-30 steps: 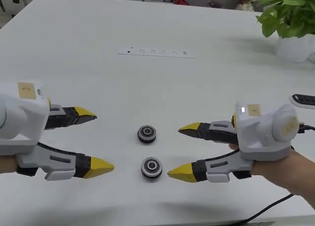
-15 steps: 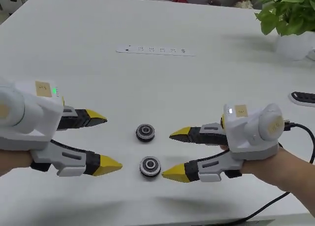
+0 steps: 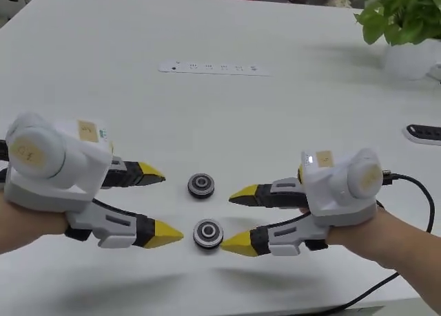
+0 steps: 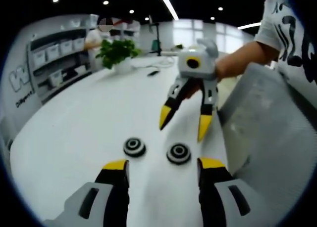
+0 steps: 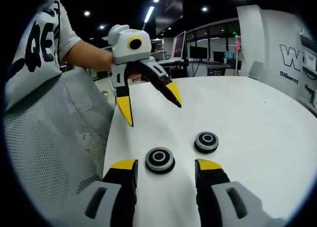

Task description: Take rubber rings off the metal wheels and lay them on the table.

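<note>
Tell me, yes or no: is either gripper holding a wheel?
No: the left gripper and right gripper are both open; the near wheel and far wheel lie free between them.

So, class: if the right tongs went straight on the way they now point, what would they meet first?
The right tongs would most likely meet the nearer metal wheel, just ahead and in line with their open jaws. The farther wheel sits off to the side. Depth is unclear.

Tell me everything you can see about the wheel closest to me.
The near wheel is a small round disc, a black rubber ring around a silvery metal centre. It lies flat on the white table between the open left gripper and open right gripper, touching neither, with the second wheel just beyond it.
</note>
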`<state>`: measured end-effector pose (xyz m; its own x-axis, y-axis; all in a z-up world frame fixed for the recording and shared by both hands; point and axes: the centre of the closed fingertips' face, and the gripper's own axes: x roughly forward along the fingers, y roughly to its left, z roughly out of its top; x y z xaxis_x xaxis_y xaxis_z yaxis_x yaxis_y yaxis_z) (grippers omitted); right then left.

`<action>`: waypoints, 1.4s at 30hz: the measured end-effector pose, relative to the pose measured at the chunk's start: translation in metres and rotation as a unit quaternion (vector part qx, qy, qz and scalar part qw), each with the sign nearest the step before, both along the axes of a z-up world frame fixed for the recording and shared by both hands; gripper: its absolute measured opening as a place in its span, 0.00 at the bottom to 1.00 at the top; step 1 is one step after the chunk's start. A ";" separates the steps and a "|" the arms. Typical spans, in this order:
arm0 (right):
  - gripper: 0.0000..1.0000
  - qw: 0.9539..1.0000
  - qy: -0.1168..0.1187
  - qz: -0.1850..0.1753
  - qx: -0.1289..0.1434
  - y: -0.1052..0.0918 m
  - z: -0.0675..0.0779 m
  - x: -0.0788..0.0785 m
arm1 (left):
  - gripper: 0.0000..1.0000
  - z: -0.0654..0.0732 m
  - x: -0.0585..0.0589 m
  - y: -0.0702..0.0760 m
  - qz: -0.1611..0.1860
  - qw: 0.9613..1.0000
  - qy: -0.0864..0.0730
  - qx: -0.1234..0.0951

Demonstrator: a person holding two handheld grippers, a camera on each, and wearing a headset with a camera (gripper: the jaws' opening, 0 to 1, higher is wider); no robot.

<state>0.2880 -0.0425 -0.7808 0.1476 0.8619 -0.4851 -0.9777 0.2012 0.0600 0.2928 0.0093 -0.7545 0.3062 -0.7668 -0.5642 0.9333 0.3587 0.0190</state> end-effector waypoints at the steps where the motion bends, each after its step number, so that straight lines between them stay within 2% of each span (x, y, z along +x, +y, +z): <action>1: 0.42 1.000 0.000 0.001 0.000 0.001 0.000 0.000 | 0.56 -0.001 0.000 -0.002 -0.002 1.000 0.002 0.000; 6: 0.41 1.000 0.005 0.006 -0.001 0.003 -0.004 -0.001 | 0.53 -0.003 0.001 -0.009 -0.006 1.000 0.009 -0.007; 12: 0.37 1.000 0.008 0.011 -0.006 0.004 -0.008 -0.003 | 0.50 -0.008 0.000 -0.015 -0.012 1.000 0.018 -0.006; 18: 0.36 1.000 0.018 0.011 0.001 0.005 -0.010 -0.004 | 0.47 -0.013 -0.002 -0.023 -0.023 0.999 0.023 -0.003; 23: 0.36 1.000 0.018 0.011 0.001 0.005 -0.011 -0.004 | 0.41 -0.015 -0.004 -0.030 -0.031 0.999 0.031 -0.004; 29: 0.35 1.000 0.021 0.010 0.001 0.004 -0.011 -0.004 | 0.38 -0.023 -0.011 -0.036 -0.047 0.998 0.035 0.005; 42: 0.35 1.000 0.029 0.007 -0.003 0.002 -0.015 -0.006 | 0.26 -0.032 -0.014 -0.045 -0.066 0.997 0.036 0.016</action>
